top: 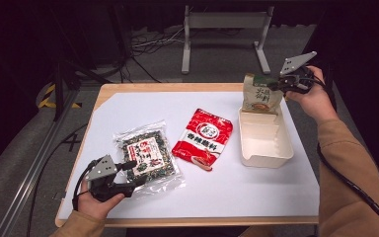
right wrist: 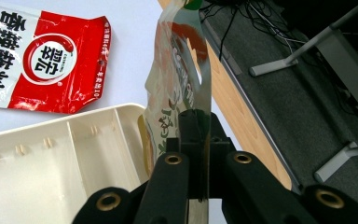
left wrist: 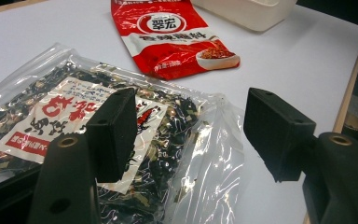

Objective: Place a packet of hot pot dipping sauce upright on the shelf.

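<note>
The left claw stands released at the near edge of the white counter, its jaws straddling a corner of the clear seaweed packet. Just beyond it lies a red seasoning pouch. Farther off, the right claw is clenched on a beige pouch hanging directly over the cream tray.

High view: fixed above the near edge, facing forward and down over the whole white-topped wooden table. Left gripper view: mounted low, close over the clear plastic packet of dark dried greens, facing the red-and-white foil sachet (shared by all three views). Right gripper view: close, angled down past the cream divided plastic tray toward the floor.
</note>
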The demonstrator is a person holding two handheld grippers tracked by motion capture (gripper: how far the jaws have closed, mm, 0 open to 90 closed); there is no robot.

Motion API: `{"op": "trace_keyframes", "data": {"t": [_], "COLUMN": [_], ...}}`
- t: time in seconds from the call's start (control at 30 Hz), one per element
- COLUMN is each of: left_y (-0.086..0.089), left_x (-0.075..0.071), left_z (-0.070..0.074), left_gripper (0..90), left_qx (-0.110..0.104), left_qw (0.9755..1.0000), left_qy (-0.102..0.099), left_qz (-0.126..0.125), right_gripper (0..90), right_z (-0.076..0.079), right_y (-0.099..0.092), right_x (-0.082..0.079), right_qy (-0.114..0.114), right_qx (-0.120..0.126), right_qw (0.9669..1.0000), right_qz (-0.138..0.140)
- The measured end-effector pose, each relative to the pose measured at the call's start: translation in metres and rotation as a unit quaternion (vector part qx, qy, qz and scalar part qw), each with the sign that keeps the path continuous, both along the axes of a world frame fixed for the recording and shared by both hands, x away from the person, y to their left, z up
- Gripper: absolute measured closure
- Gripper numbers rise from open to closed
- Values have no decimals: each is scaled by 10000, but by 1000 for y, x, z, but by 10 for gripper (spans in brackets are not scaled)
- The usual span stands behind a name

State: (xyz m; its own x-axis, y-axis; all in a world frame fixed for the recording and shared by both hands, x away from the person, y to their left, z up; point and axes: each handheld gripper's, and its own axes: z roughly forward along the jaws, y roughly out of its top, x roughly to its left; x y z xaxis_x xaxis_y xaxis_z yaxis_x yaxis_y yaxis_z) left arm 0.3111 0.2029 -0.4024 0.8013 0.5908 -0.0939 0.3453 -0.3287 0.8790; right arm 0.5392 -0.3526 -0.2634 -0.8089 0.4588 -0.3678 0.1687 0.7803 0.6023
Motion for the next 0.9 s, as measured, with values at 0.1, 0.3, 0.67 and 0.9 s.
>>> {"op": "trace_keyframes", "data": {"t": [0.1,0.3,0.67,0.9], "left_y": [0,-1,-2,-3], "left_x": [0,1,3,3], "left_z": [0,0,0,0], "left_gripper": [354,354,354,354], "left_qx": [-16,-3,-9,-14], "left_qw": [10000,10000,10000,10000], "left_qy": [6,-2,-7,-3], "left_qz": [3,10,-43,-44], "right_gripper": [892,890,877,871], "right_z": [-2,-10,-25,-29], "right_y": [0,-1,-3,-5], "right_x": [0,0,2,3], "right_qy": [33,155,455,638], "right_qx": [42,86,151,379], "right_qw": [10000,9998,9988,9966], "right_qz": [-22,-32,-135,-362]}}
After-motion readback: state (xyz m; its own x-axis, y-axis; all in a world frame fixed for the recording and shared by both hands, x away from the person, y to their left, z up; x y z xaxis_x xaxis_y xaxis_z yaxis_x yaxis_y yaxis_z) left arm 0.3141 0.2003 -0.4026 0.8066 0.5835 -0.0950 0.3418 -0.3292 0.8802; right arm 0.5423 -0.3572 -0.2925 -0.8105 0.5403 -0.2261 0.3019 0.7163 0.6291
